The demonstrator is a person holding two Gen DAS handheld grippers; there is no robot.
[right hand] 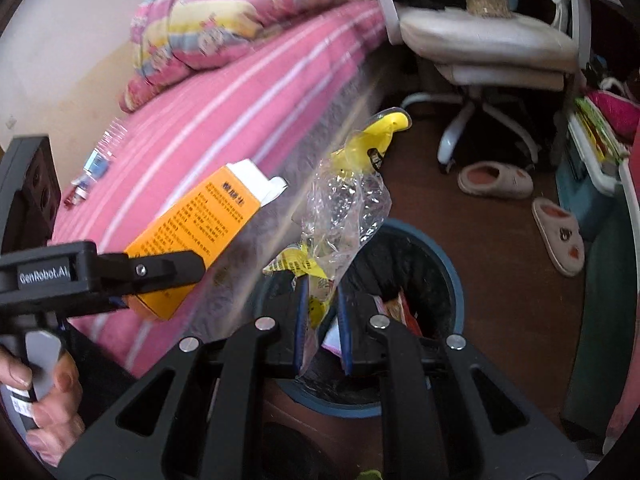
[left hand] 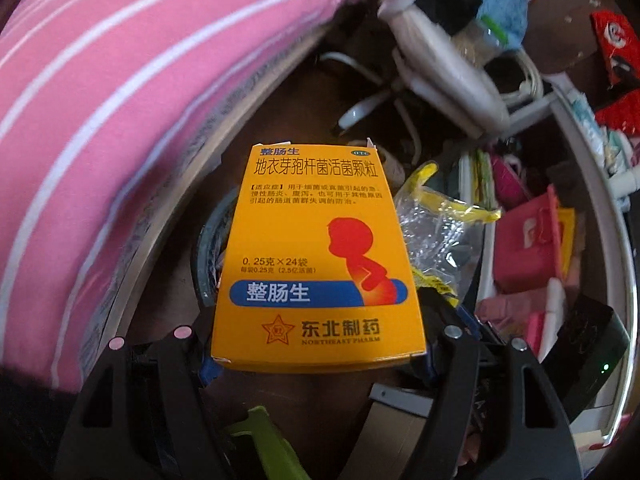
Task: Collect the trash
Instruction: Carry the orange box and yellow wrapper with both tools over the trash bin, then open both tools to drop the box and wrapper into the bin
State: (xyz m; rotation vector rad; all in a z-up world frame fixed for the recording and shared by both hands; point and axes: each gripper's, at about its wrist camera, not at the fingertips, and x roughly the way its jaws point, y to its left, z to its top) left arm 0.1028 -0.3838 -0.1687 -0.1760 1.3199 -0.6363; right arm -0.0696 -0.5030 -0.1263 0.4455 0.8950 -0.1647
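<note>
My left gripper (left hand: 316,364) is shut on an orange medicine box (left hand: 320,256) and holds it in the air beside the bed; the box also shows in the right wrist view (right hand: 196,236) with its end flap open. My right gripper (right hand: 322,336) is shut on a clear plastic wrapper with yellow print (right hand: 344,200), held just above a dark round bin (right hand: 420,264) that has some trash in it. The wrapper also shows in the left wrist view (left hand: 436,232). The bin (left hand: 208,248) lies partly hidden behind the box there.
A bed with a pink striped sheet (right hand: 224,128) and a folded quilt (right hand: 216,20) runs along the left. A small bottle (right hand: 92,172) lies on it. A white swivel chair (right hand: 480,52) and two slippers (right hand: 556,232) stand on the brown floor. Cluttered shelves (left hand: 532,240) are at right.
</note>
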